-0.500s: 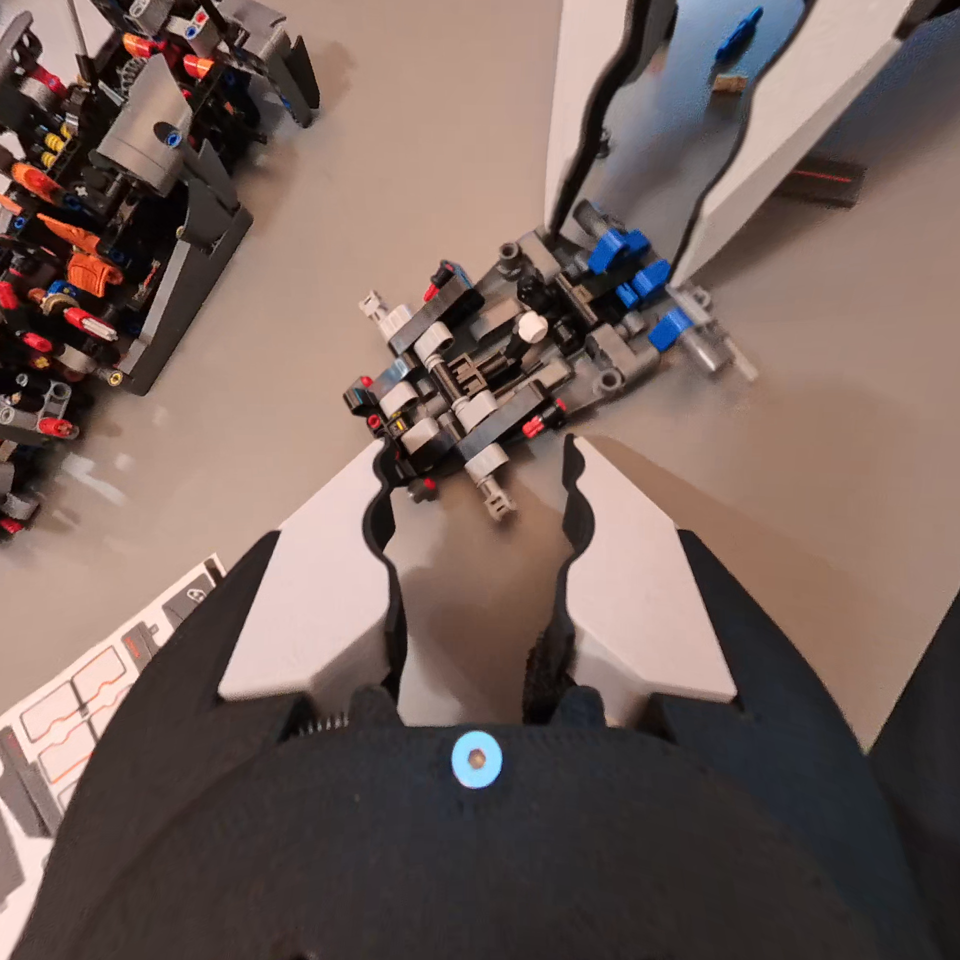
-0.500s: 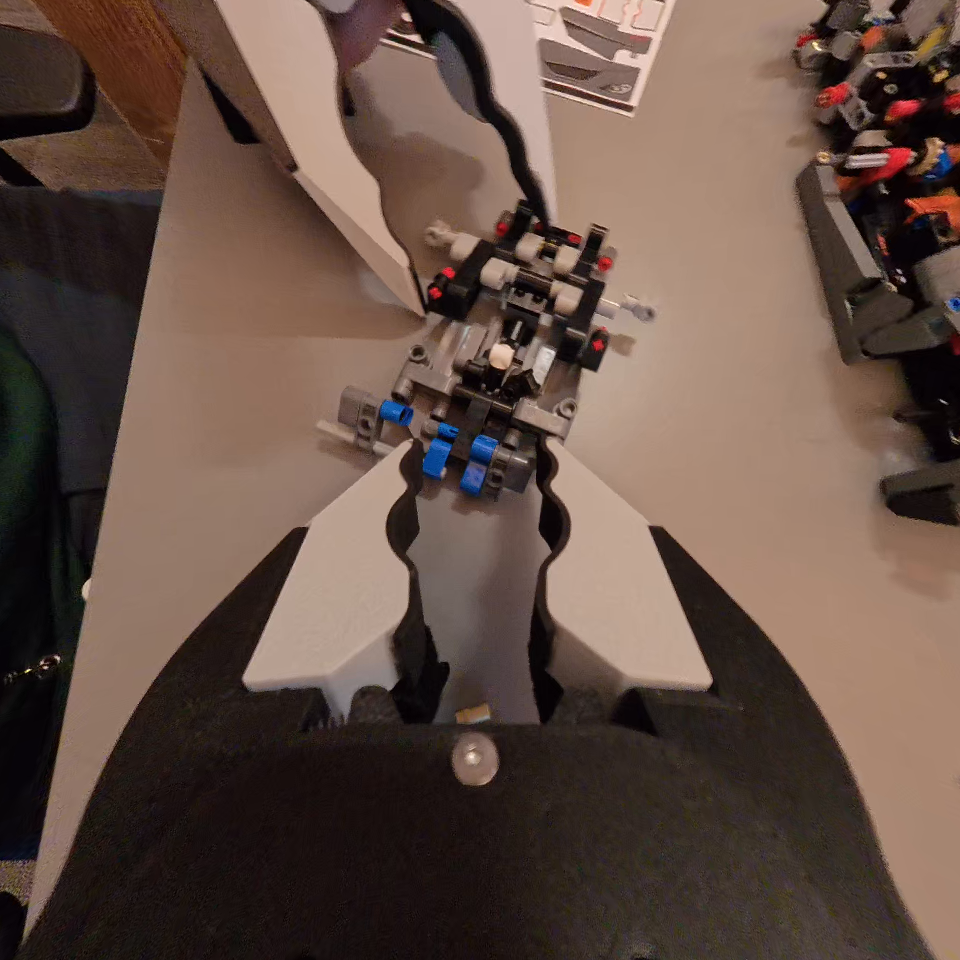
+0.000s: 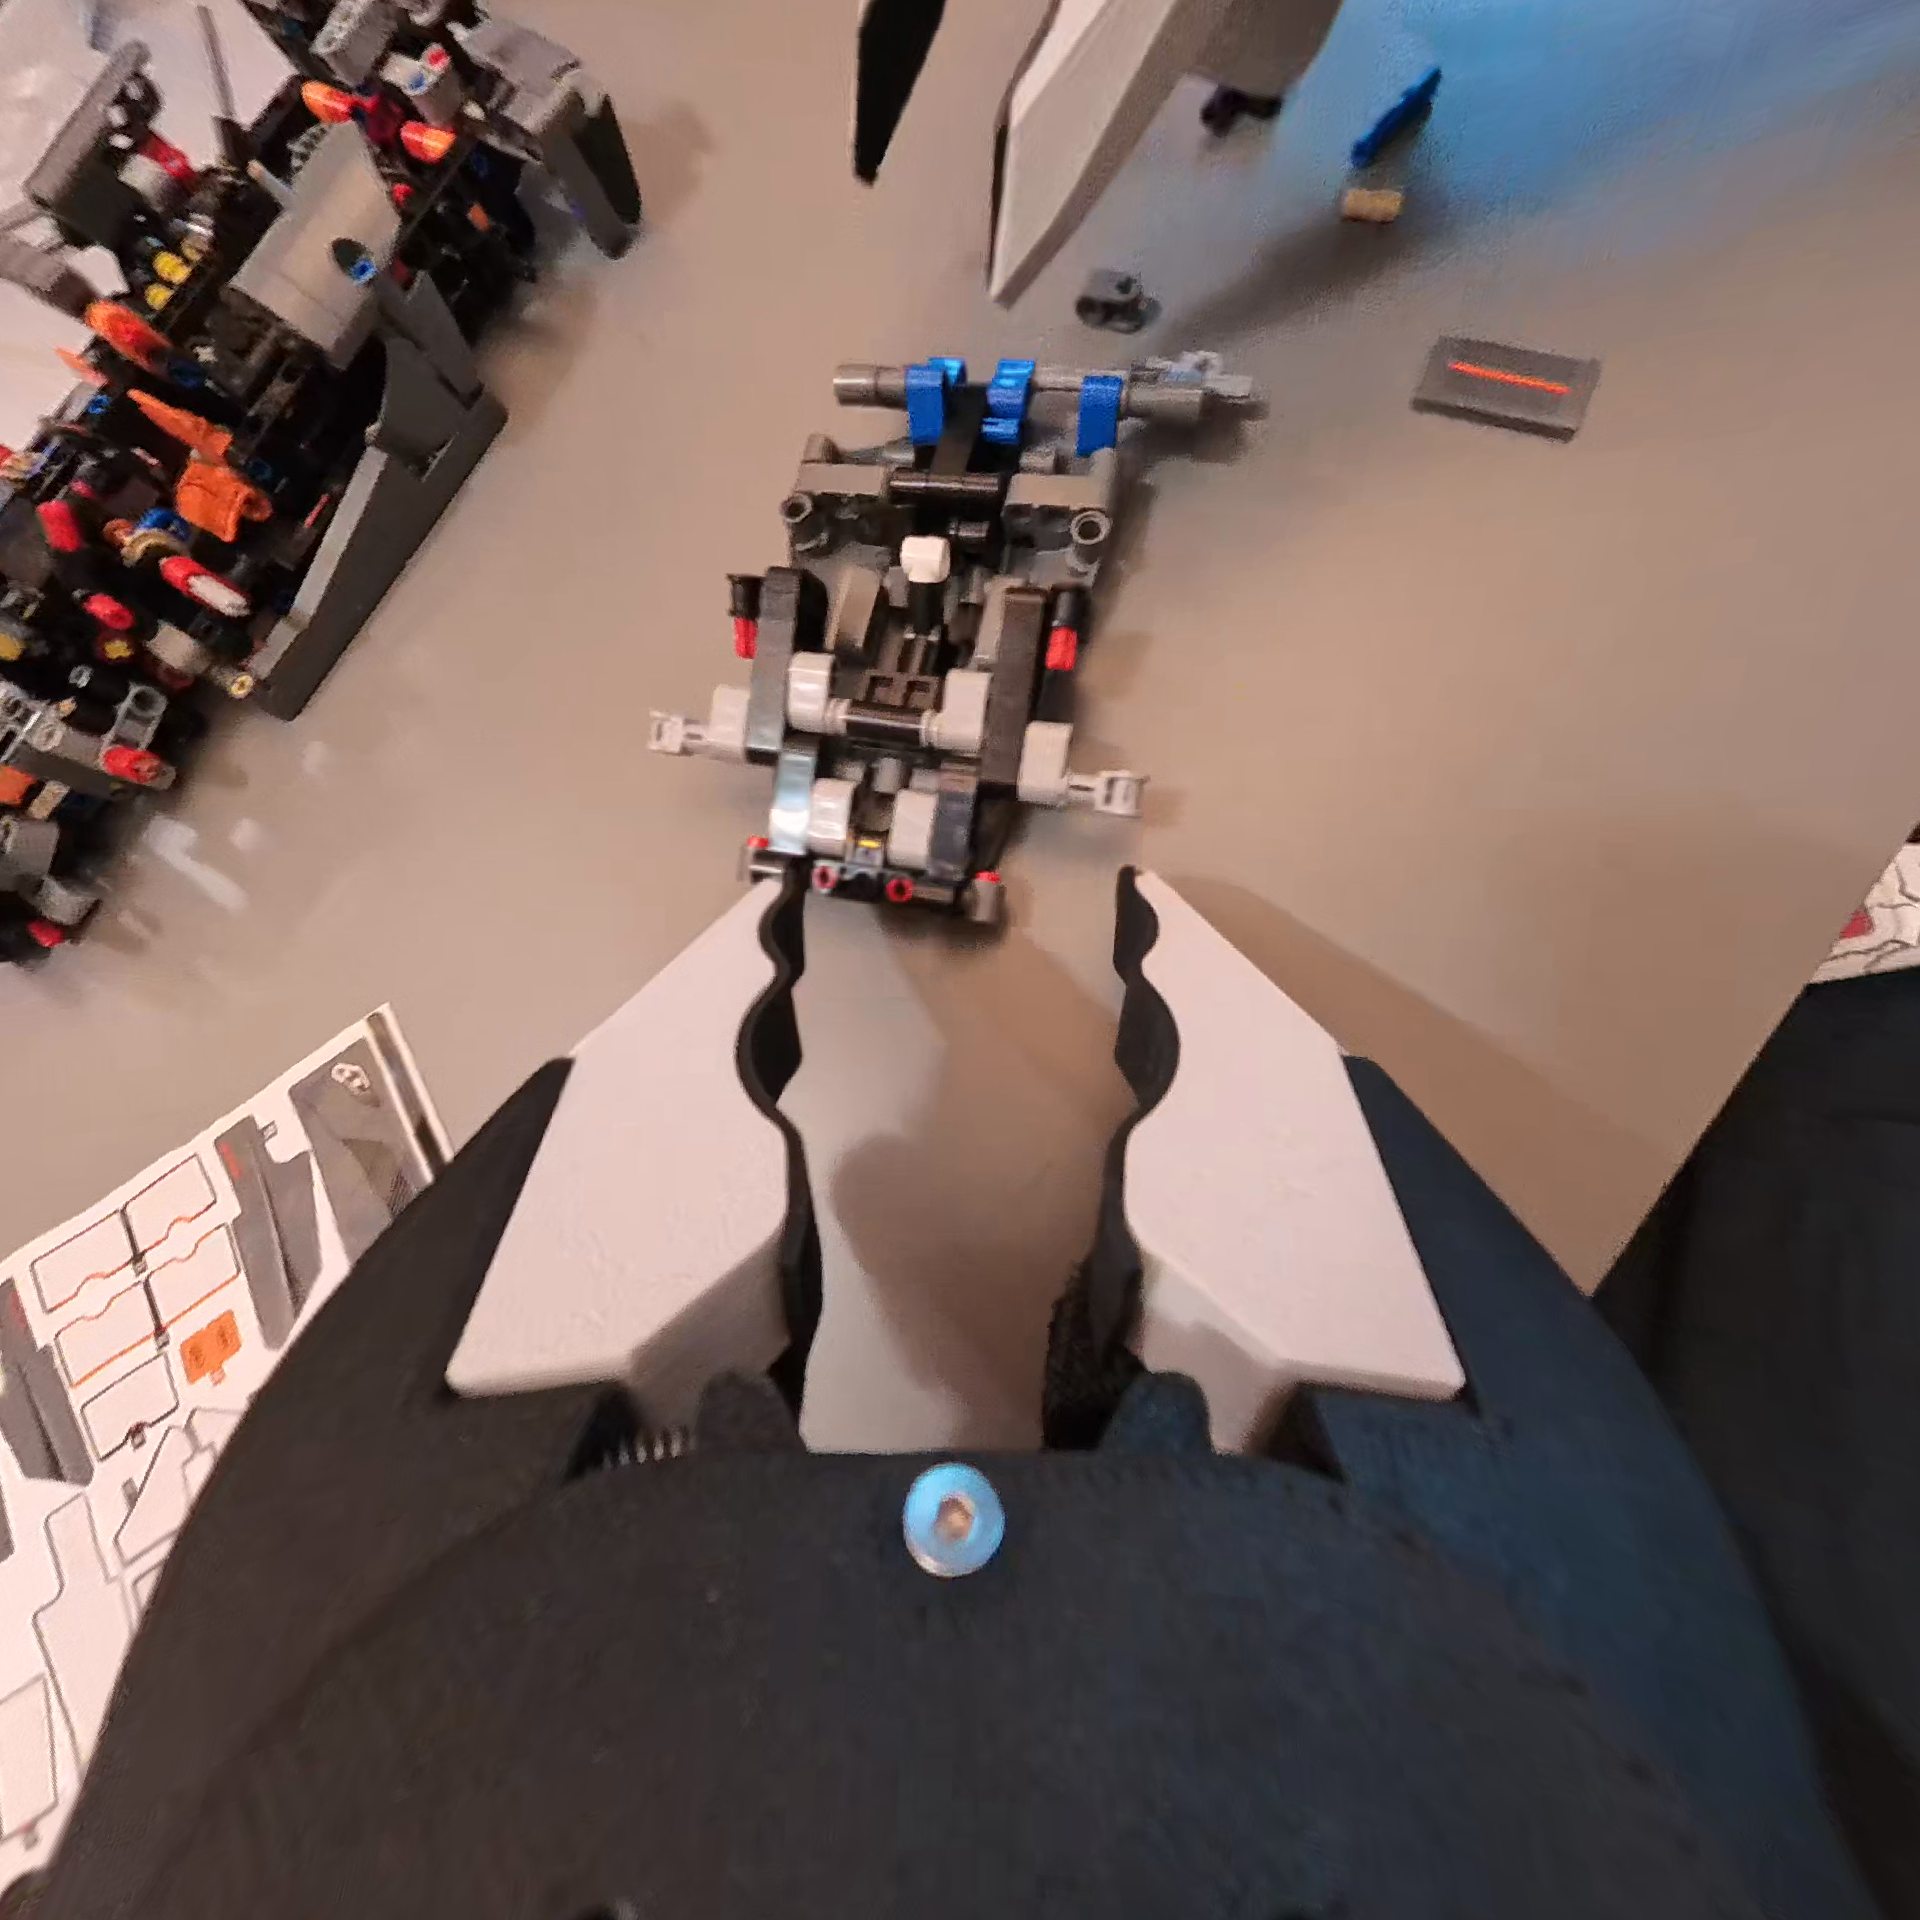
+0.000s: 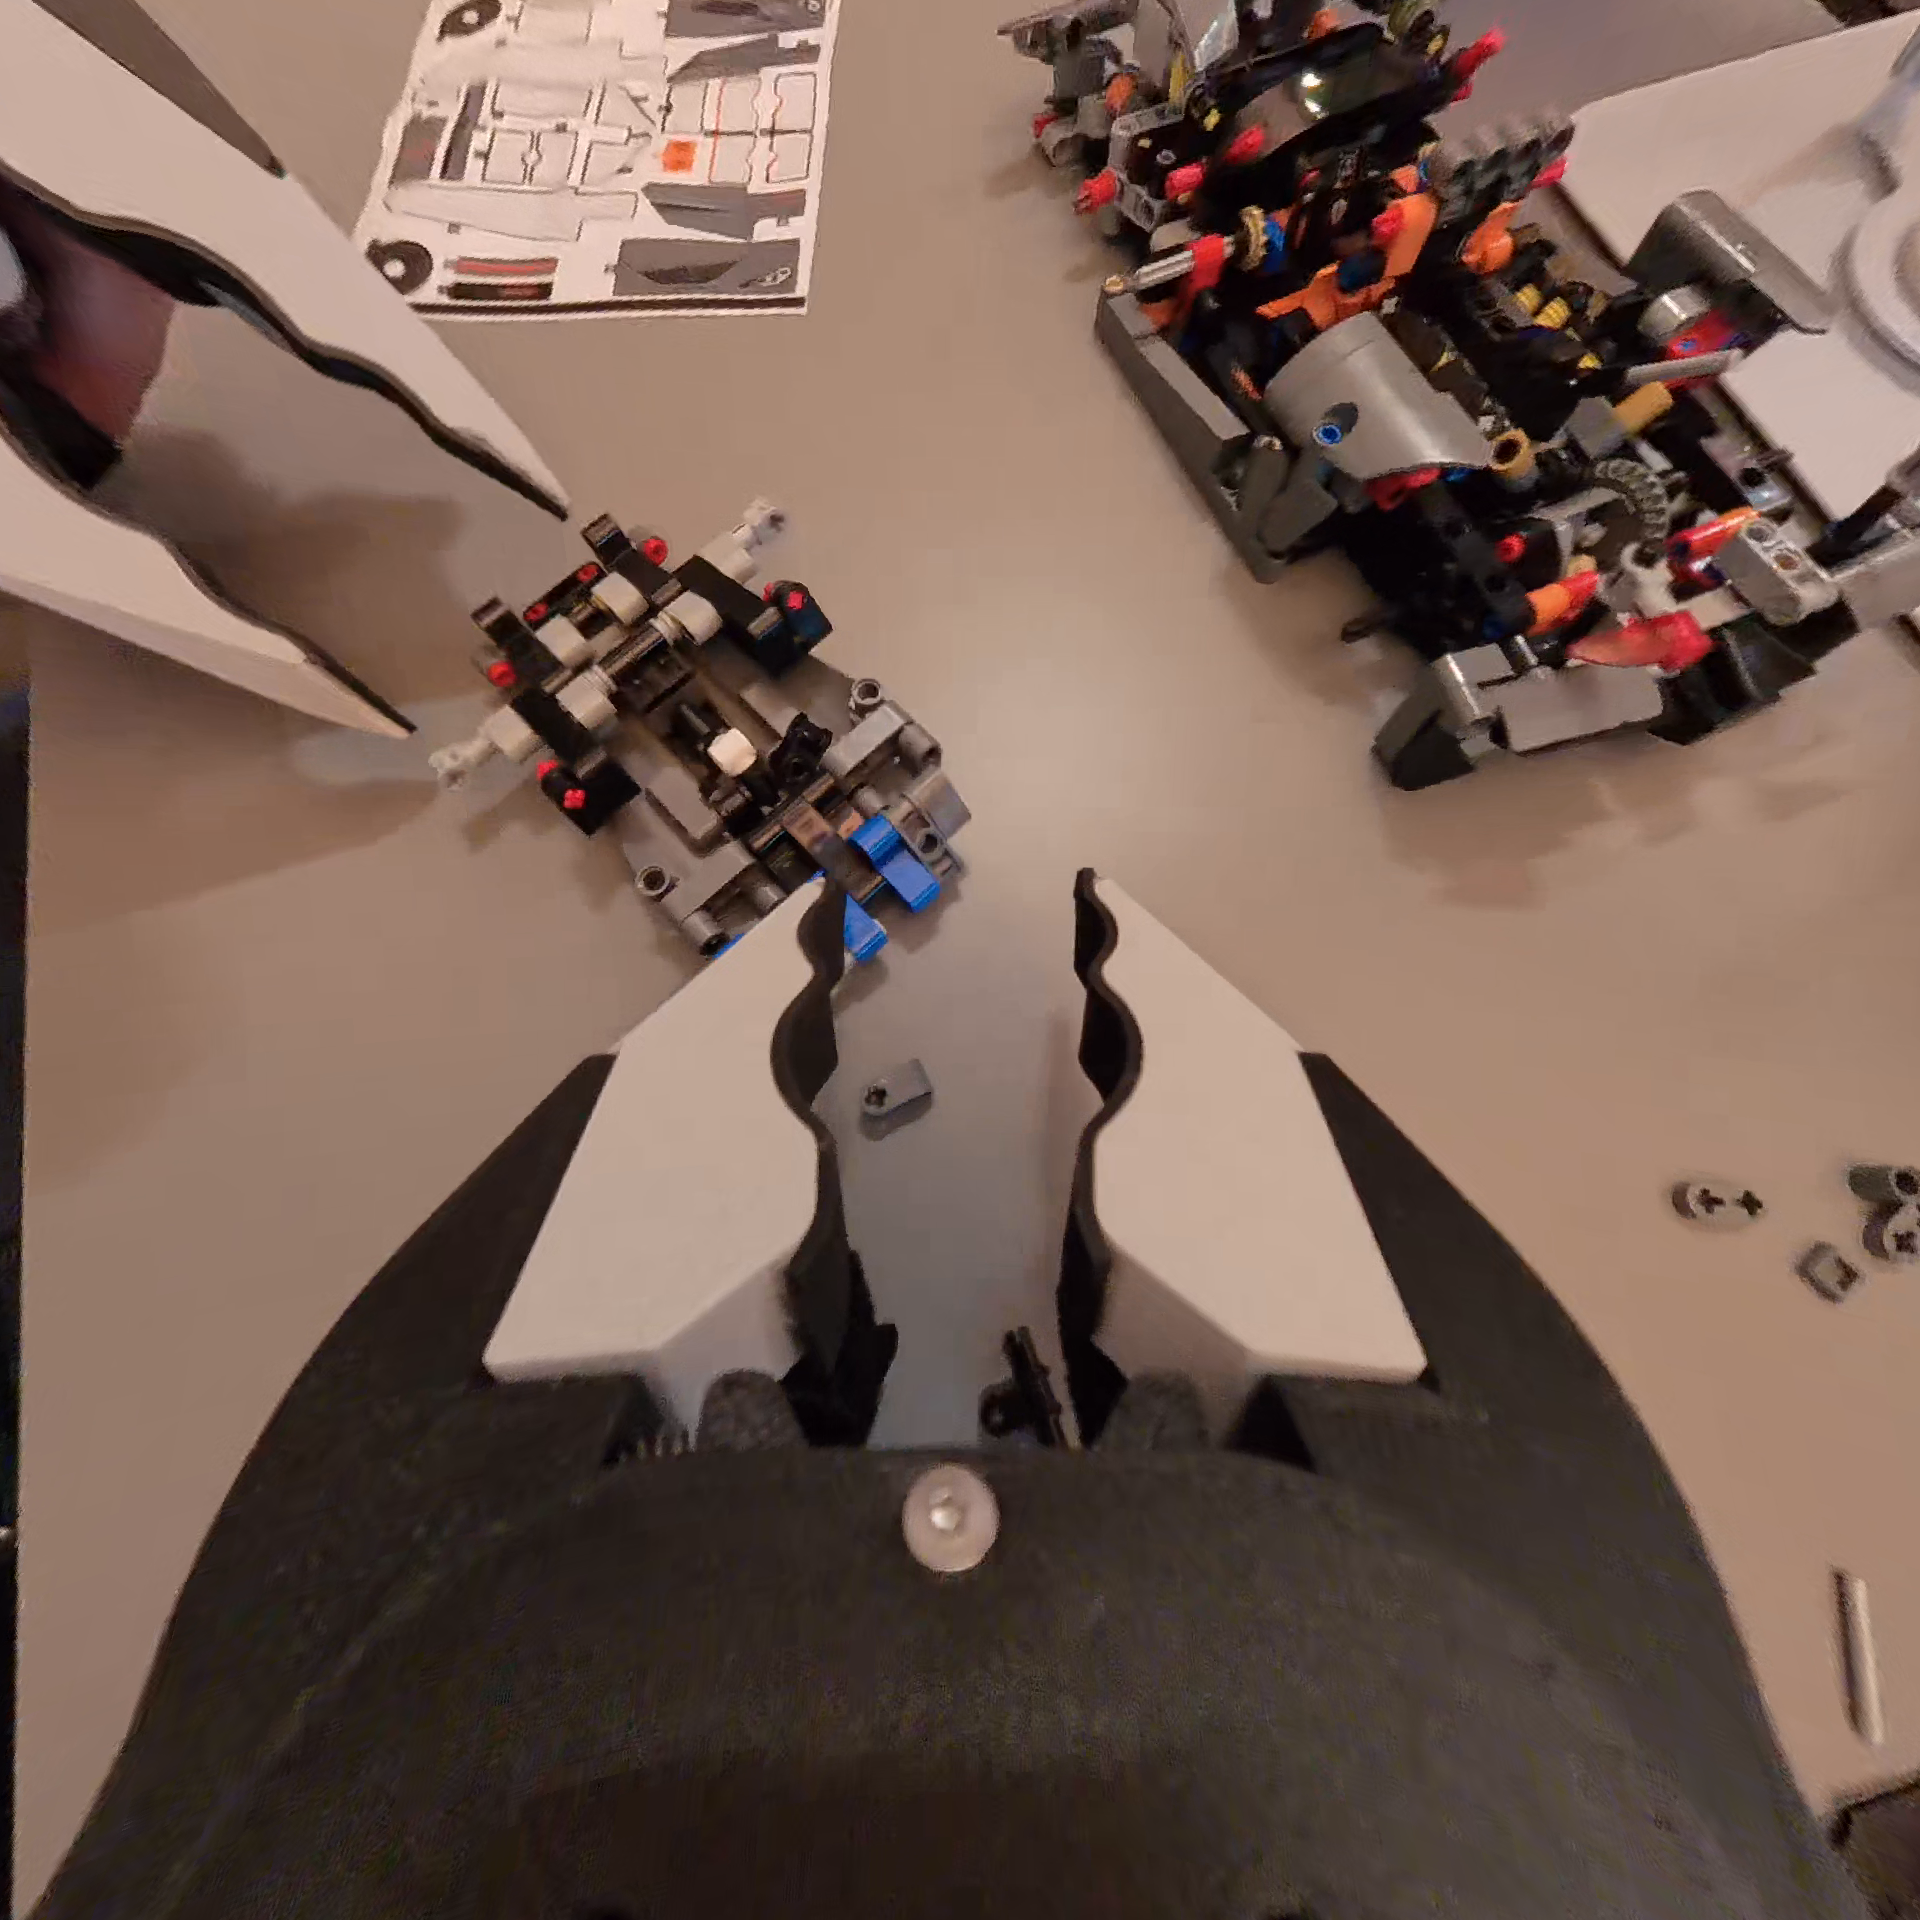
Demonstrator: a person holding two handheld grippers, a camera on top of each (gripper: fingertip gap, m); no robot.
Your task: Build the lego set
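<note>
My left gripper (image 3: 951,894) is wide open and empty, with the small black-and-grey lego assembly with blue clips (image 3: 914,644) just ahead of its tips. My right gripper (image 4: 951,904) is open and empty too; a small dark grey connector piece (image 4: 894,1096) lies on the table between its fingers.

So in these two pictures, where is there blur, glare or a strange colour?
Left wrist view: blue colour cast and blur at the top right, around the blue pin; the small sub-assembly is fairly sharp. Right wrist view: a glare spot on the large car chassis; edges smeared.
</note>
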